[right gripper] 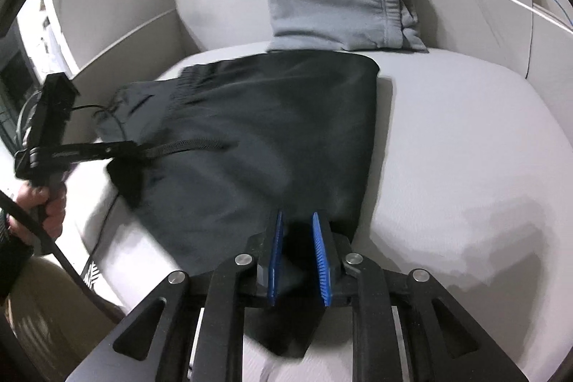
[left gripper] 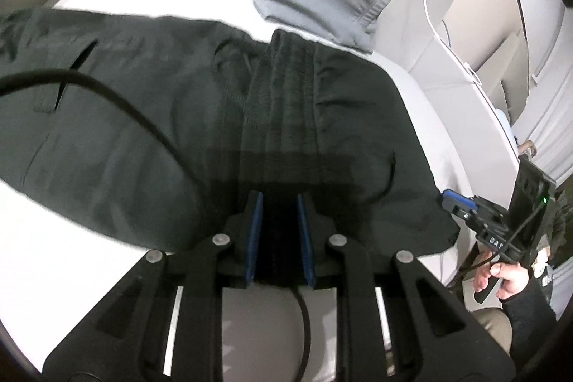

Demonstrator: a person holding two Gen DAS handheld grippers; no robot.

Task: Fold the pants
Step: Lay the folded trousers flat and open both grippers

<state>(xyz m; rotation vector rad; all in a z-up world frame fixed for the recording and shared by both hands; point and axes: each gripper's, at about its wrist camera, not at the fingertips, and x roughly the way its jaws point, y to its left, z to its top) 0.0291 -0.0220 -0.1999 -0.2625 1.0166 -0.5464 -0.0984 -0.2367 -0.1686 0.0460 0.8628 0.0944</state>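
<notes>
The dark pants [right gripper: 272, 131] were seen spread and partly folded on a white cushion [right gripper: 465, 149], the gathered waistband [left gripper: 283, 88] bunched. The band was clamped between the pads of the left hand-held gripper [left gripper: 280, 235]. A lower edge of the pants was pinched by the right hand-held gripper [right gripper: 298, 253]. Grey folded pants [right gripper: 343, 9] were set just beyond the dark pants, touching them. Bare cushion was left to the right of the pants.
</notes>
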